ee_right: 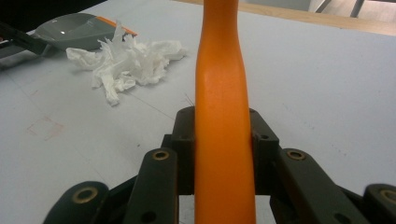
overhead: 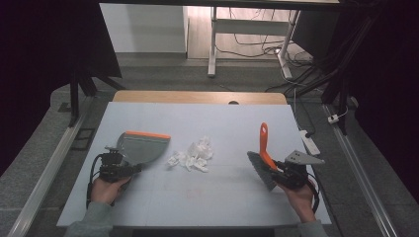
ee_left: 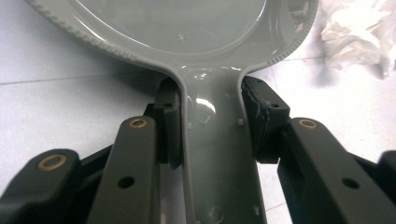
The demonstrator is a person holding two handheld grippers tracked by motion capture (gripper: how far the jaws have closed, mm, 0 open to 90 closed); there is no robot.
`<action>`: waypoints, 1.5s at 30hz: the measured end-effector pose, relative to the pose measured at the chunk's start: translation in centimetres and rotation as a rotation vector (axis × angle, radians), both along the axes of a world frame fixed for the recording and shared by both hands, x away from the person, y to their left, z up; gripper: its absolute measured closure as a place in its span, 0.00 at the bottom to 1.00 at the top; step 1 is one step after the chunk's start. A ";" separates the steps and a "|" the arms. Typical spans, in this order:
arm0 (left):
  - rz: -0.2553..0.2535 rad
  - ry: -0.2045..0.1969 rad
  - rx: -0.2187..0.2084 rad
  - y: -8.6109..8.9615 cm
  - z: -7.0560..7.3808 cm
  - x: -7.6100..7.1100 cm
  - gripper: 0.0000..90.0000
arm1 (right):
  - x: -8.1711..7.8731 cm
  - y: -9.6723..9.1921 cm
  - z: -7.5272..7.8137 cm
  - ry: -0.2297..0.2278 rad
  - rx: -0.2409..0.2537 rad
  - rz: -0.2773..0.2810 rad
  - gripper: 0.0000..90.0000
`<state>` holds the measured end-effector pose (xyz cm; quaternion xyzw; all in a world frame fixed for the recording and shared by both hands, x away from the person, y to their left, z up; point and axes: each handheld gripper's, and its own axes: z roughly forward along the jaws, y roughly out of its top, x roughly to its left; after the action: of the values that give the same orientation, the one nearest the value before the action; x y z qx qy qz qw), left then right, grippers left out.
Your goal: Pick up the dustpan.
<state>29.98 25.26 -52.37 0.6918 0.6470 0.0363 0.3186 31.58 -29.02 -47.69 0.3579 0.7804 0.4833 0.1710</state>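
gripping the grey plastic dustpan (overhead: 142,147) and the orange-handled grey-bristled brush (overhead: 263,157), the clamped left gripper (ee_left: 211,121) and right gripper (ee_right: 223,140) are risking scattering the crumpled white tissue pile (overhead: 193,154) with a hard sweep.

In the left gripper view the grey dustpan (ee_left: 187,28) runs off the top edge, so its front lip is cut away, and its handle leaves by the bottom edge between the jaws; the crumpled white tissue (ee_left: 359,32) is clipped at the upper right corner and blurred; in the right gripper view the orange brush handle (ee_right: 223,140) is cut off at both top and bottom, and its bristles lie outside the picture; the dustpan there is half lost at the left edge; in the high view the person's forearms are cut by the bottom edge, and the brush bristles (overhead: 261,169) are partly hidden by the right gripper (overhead: 282,172).
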 end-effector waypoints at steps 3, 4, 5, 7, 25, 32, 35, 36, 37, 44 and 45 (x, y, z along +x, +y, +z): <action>-0.002 -0.015 -0.008 0.2 0.2 -0.1 0.68 | 0.0 -0.1 0.1 -0.003 0.007 -0.003 0.78; -0.003 -0.020 -0.012 0.3 0.2 -0.1 0.68 | 0.0 -0.2 0.1 -0.003 0.009 -0.004 0.78; -0.005 -0.028 -0.014 0.3 0.2 -0.1 0.68 | 0.0 -0.2 0.1 -0.003 0.010 -0.005 0.78; -0.011 -0.041 -0.012 0.4 0.2 -0.2 0.68 | 0.0 -0.2 0.1 -0.003 0.010 -0.005 0.78; -0.071 -0.151 0.002 1.3 0.9 -0.7 0.68 | -0.1 -0.1 0.2 -0.009 0.007 -0.002 0.78; -0.147 -0.192 -0.012 2.3 1.5 -1.1 0.68 | 0.0 -0.1 0.1 -0.010 0.006 -0.005 0.78; -0.164 -0.204 -0.032 2.9 1.7 -1.3 0.68 | 0.0 0.0 0.1 -0.011 0.005 -0.006 0.78; -0.172 -0.207 -0.037 3.0 1.7 -1.4 0.68 | -0.1 0.0 0.2 -0.013 0.005 -0.005 0.78; -0.177 -0.213 -0.041 3.1 1.8 -1.4 0.68 | -0.1 0.0 0.2 -0.013 0.005 -0.005 0.78; -0.213 -0.258 -0.056 4.0 2.5 -2.0 0.68 | -0.1 0.0 0.2 -0.014 0.003 -0.004 0.78; -0.221 -0.264 -0.055 4.1 2.6 -2.1 0.68 | -0.1 0.0 0.2 -0.014 0.005 -0.002 0.78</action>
<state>27.91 29.35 -49.72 0.7390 0.5201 0.0739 0.4218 31.52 -29.04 -47.51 0.3558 0.7776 0.4875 0.1764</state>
